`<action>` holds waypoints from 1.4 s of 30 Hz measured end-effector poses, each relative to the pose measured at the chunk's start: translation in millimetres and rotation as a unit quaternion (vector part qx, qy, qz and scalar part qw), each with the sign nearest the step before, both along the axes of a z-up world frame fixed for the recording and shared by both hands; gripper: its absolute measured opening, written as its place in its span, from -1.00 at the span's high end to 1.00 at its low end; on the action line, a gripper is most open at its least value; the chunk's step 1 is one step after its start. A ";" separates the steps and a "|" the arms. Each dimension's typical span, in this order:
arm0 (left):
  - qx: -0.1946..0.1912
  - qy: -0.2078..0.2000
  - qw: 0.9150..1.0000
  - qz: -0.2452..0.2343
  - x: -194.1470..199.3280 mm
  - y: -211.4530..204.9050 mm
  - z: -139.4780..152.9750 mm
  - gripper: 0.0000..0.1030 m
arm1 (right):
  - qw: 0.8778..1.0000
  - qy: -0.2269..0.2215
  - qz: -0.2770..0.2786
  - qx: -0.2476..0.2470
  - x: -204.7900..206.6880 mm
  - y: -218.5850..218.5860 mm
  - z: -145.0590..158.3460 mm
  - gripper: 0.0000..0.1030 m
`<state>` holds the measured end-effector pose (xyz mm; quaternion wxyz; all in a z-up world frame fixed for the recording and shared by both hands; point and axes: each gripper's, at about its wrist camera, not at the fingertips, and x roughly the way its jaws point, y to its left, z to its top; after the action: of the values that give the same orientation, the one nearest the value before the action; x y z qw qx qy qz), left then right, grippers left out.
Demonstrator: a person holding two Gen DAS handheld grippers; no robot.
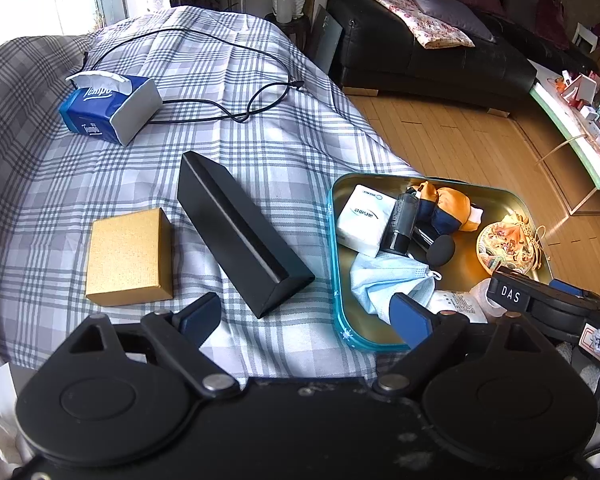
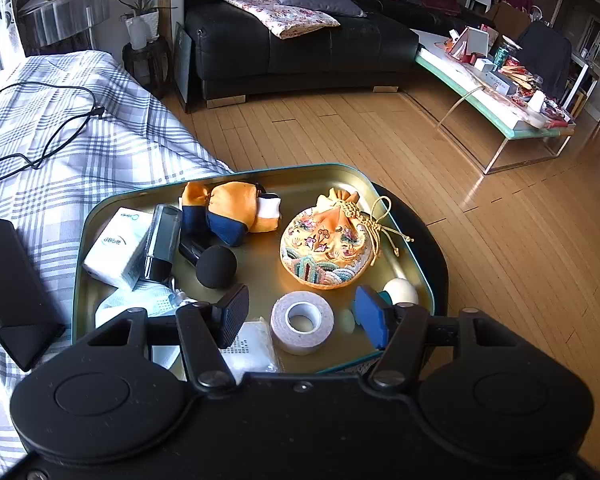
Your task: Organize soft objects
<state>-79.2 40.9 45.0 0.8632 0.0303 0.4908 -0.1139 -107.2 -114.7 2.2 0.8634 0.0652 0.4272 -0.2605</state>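
A teal-rimmed metal tray (image 1: 332, 240) (image 2: 76, 280) sits at the bed's edge. In it lie a light blue face mask (image 1: 384, 280), an orange and navy pouch (image 2: 228, 212), an embroidered drawstring pouch (image 2: 326, 248), a black foam ball (image 2: 216, 266), a white tissue pack (image 2: 118, 246), a black tube (image 2: 162, 244) and a tape roll (image 2: 302, 322). My left gripper (image 1: 306, 320) is open over the bedspread beside the tray, its right finger above the mask. My right gripper (image 2: 302, 318) is open above the tray, the tape roll lying below between its fingers, untouched.
On the plaid bedspread (image 1: 260, 80) lie a gold box (image 1: 130, 258), a long black box (image 1: 240, 228), a blue tissue box (image 1: 108, 106) and a black cable (image 1: 220, 112). Beyond are wooden floor (image 2: 380, 140), a black sofa (image 2: 300, 48) and a cluttered glass table (image 2: 492, 96).
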 end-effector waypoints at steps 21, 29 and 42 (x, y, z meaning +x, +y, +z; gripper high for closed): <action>0.007 -0.006 1.000 0.000 -6.0 0.8 2.2 -0.80 | 1.000 0.001 0.000 0.006 1.3 -2.0 -1.5 -0.12; 0.006 -0.005 1.000 0.000 -7.2 1.9 1.5 -0.82 | 1.000 0.001 -0.001 0.008 1.4 -2.0 -1.2 -0.12; 0.005 -0.005 1.000 0.001 -7.8 2.4 2.5 -0.82 | 1.000 0.001 -0.001 0.009 1.4 -1.9 -1.5 -0.12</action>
<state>-86.9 43.3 47.5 0.8658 0.0345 0.4869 -0.1102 -105.8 -116.7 0.7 0.8622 0.0732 0.4302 -0.2573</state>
